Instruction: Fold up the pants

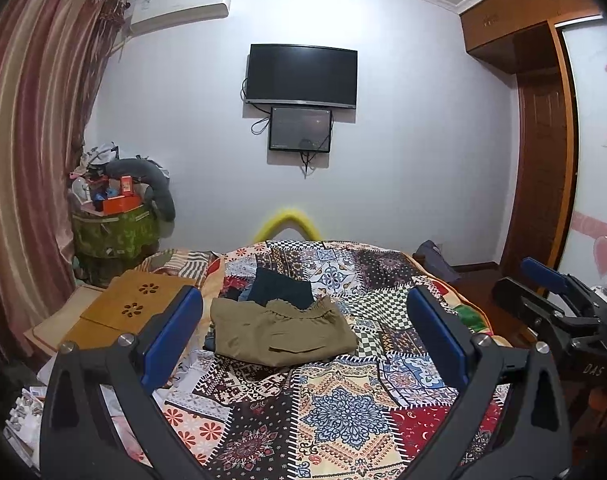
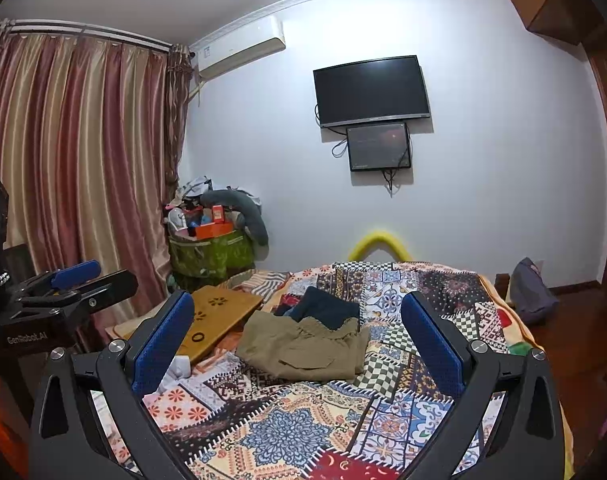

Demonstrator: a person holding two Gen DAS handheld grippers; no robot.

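1. Left gripper (image 1: 303,320): black frame with blue-padded fingers (image 1: 171,336) spread wide apart, holding nothing. It is raised above the near part of the bed.
2. Right gripper (image 2: 297,324): same build, blue-padded fingers (image 2: 163,344) likewise wide apart and empty, above the near part of the bed. In the left wrist view it appears at the right edge.
3. Folded olive-khaki cloth pants (image 1: 281,330): lying in a compact bundle on the patchwork-patterned multicolour quilt (image 1: 343,408) that covers the bed, towards its left side and beyond both grippers. The gathered waistband faces the far wall. Neither gripper touches them.
4. Folded dark navy garment (image 1: 281,288): lying just behind the pants, its near edge tucked under them.
5. Light wooden board with flower-shaped cut-outs (image 1: 137,306): lying to the left of the pants at the bed's edge, apart from them.
6. Far wall: black flat television screen (image 1: 301,74) mounted above a smaller dark screen (image 1: 300,129).
7. Left corner: green patterned basket (image 1: 113,232) heaped with mixed items, beside the striped red-and-gold curtain (image 1: 27,140).
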